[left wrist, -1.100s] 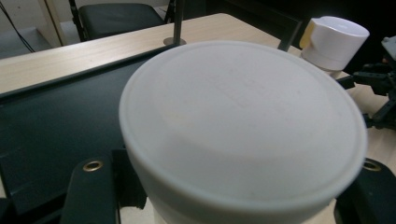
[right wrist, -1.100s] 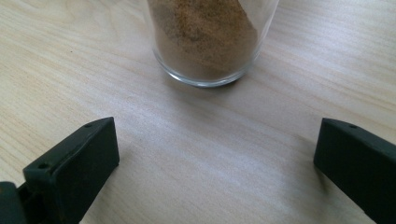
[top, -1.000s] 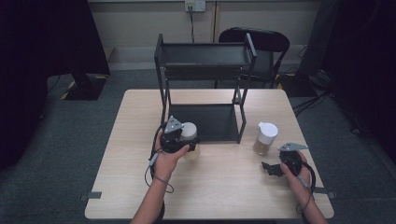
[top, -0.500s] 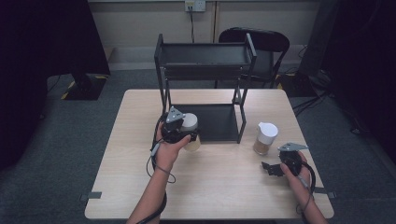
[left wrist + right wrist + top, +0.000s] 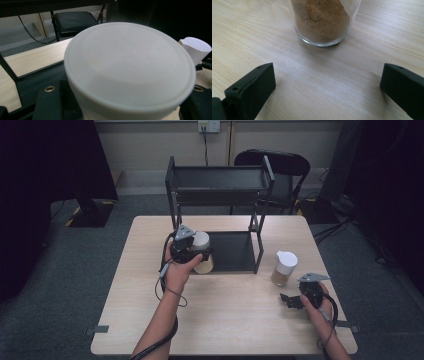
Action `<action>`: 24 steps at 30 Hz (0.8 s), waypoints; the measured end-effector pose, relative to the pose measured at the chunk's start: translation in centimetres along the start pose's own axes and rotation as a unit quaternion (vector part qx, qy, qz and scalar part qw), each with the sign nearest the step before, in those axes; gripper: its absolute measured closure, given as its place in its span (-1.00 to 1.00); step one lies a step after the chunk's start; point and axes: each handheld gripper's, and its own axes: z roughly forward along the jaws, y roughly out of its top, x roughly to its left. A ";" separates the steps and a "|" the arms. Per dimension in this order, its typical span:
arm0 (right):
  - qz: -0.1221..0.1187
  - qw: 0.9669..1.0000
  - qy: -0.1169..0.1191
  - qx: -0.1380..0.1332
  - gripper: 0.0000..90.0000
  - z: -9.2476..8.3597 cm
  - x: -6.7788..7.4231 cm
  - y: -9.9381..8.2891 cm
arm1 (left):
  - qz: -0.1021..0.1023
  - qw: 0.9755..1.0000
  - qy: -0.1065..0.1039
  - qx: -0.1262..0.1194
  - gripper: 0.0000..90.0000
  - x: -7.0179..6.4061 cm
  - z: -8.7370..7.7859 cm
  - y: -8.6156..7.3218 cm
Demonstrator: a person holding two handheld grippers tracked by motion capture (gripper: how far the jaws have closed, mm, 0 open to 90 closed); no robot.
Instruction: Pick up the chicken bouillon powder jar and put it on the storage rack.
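Left tool carrying a white-lidded jar at the rack's lower shelf; right tool idle.

Left tool [image 5: 192, 251] was clamped on the white-lidded jar [image 5: 202, 251], held clear of the bench [image 5: 235, 320] at the front left corner of the black two-tier rack [image 5: 220, 180]. Right tool [image 5: 292, 301] stood wide, empty, facing the glass spice jar [image 5: 284, 268] of brown powder. Judged step: shelving the held jar. Next move needs passage between the front posts, under the upper tier; the lower shelf [image 5: 232, 251] looked bare, headroom modest.
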 end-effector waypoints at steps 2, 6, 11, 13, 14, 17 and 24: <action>0.001 1.000 0.000 0.000 -1.00 0.0 0.0 0.0 | 0.000 1.000 0.001 0.000 -0.25 0.0 0.0 0.1; 0.001 1.000 0.000 0.001 -1.00 0.0 0.0 0.0 | 0.000 1.000 0.002 -0.001 -0.25 0.1 -0.1 0.8; 0.001 1.000 0.000 0.000 -1.00 0.0 0.0 0.0 | 0.003 1.000 0.003 -0.003 -0.25 0.0 -0.3 1.9; 0.001 1.000 0.000 0.000 -1.00 0.0 0.0 0.0 | 0.002 1.000 0.003 -0.005 -0.25 0.1 -0.4 2.4; 0.001 1.000 0.000 0.000 -1.00 0.0 0.0 0.0 | 0.002 1.000 0.003 -0.007 -0.25 0.1 -0.5 2.6; 0.001 1.000 0.000 0.000 -1.00 0.0 0.0 0.0 | 0.005 1.000 0.005 -0.008 -0.25 0.1 -0.7 3.1; 0.001 1.000 0.000 0.000 -1.00 0.0 0.0 0.0 | 0.010 1.000 0.009 -0.012 -0.25 0.2 -1.4 4.6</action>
